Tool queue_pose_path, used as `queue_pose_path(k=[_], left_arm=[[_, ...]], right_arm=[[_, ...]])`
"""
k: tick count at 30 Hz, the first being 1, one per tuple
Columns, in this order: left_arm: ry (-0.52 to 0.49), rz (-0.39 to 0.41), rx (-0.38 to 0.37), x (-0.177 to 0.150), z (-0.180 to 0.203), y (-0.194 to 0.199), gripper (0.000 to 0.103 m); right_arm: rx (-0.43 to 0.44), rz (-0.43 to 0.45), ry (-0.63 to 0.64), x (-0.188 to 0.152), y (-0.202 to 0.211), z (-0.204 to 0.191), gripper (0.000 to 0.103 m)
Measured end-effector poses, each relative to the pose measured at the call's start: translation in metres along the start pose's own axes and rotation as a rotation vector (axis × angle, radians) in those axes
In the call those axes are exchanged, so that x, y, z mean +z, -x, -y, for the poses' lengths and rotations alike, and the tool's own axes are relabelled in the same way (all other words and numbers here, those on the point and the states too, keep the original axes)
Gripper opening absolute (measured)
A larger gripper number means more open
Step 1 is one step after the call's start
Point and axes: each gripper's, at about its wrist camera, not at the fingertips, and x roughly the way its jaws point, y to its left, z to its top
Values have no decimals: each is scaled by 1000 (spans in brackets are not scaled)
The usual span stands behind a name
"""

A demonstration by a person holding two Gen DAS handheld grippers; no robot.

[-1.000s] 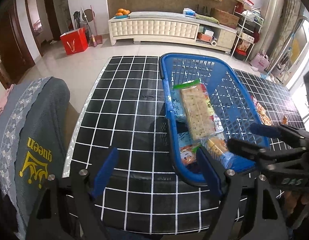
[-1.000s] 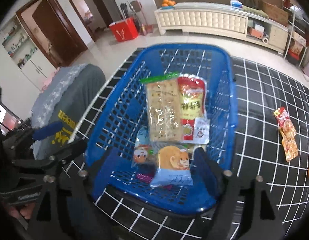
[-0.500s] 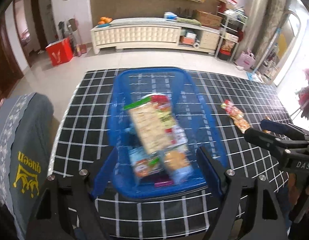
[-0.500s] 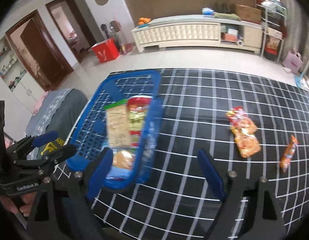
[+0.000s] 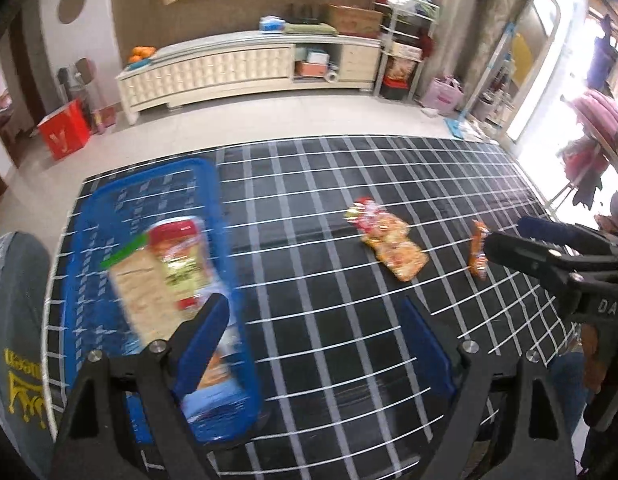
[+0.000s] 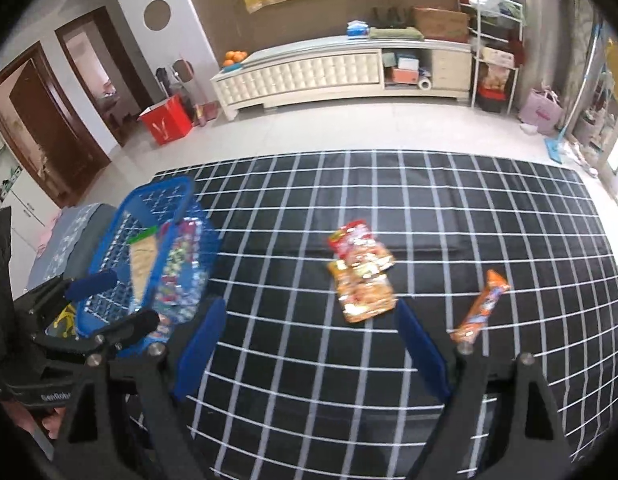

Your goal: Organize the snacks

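- Showing a blue basket already holding several snack packets, at the left of the checked tablecloth.
- Two remain outside: an orange-red packet and a slim orange bar.
- Left gripper jaws opening, empty; right gripper wide, empty.

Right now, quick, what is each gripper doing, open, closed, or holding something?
Left gripper: jaws opening, nothing between them, above the checked tablecloth.
Right gripper: open, holding nothing.
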Motion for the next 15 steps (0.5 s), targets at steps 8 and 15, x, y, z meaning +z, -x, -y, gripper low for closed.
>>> queue_pose_path(k=[8, 15], left_arm=[[-24, -45, 9, 25, 46, -55, 85], [1, -107, -1, 31, 56, -97, 85]], right_arm=[[-29, -41, -29, 11, -26, 52, 89], [-19, -100, -33, 16, -66, 75, 89]])
